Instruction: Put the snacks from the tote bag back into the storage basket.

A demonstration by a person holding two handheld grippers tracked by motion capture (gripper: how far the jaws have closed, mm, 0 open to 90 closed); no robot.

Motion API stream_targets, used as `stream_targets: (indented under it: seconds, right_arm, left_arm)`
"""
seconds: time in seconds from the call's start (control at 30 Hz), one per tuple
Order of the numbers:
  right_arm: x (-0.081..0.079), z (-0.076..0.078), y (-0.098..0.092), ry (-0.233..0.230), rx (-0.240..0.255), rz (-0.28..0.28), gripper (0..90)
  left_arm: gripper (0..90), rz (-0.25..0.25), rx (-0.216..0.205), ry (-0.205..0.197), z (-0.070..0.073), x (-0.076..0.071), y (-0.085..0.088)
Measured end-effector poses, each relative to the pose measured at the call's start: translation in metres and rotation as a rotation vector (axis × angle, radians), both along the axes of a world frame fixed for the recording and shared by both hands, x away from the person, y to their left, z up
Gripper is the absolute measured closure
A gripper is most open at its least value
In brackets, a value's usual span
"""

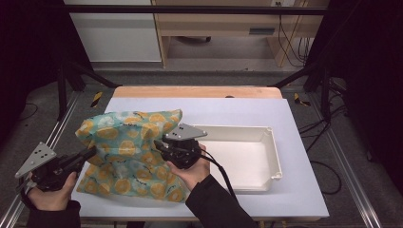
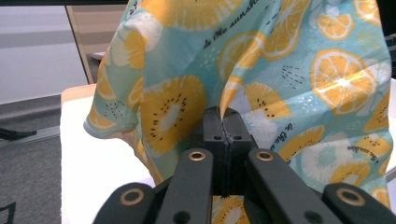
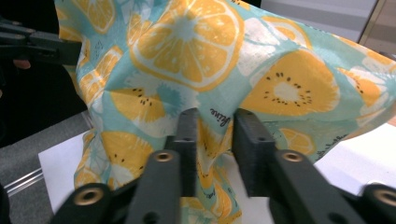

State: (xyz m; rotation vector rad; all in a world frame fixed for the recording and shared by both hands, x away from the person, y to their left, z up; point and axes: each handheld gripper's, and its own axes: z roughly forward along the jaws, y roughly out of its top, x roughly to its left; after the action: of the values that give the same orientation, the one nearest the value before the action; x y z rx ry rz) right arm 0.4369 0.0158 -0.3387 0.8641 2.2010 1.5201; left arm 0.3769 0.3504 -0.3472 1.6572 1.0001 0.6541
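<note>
High view: right tongs (image 1: 159,146) tips hidden against bunched fruit-print cloth (image 1: 124,142).

A white rectangular tray (image 1: 273,156) lies on the table (image 1: 294,190), toward three o'clock of its middle, long side running across, its inside bare. The table has a pale lavender-white top, and a strip of light wood (image 1: 195,91) shows along its twelve o'clock edge. Beyond that edge stand a white cabinet (image 1: 114,33) at eleven o'clock and a light wooden desk (image 1: 223,21) at twelve to one o'clock, with black cables (image 1: 292,40) hanging beside its leg. Metal rails (image 1: 349,175) run along the grey floor at three and nine o'clock.
</note>
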Motion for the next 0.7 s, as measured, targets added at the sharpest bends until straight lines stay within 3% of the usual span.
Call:
stream_targets:
  seconds: [0.2,0.47,0.7]
  right_arm:
    - [-0.002,0.005,-0.004,-0.002,-0.002,0.022,89.3]
    - [-0.013,0.014,-0.013,-0.023,0.018,0.053,90.0]
    - [-0.032,0.014,-0.017,-0.04,0.03,0.095,90.0]
  left_arm:
    - [90.0,-0.008,-0.014,-0.004,0.001,-0.003,0.001]
    - [90.0,-0.017,-0.027,-0.017,0.004,-0.01,0.001]
    - [90.0,-0.009,-0.012,-0.033,0.003,-0.021,-0.002]
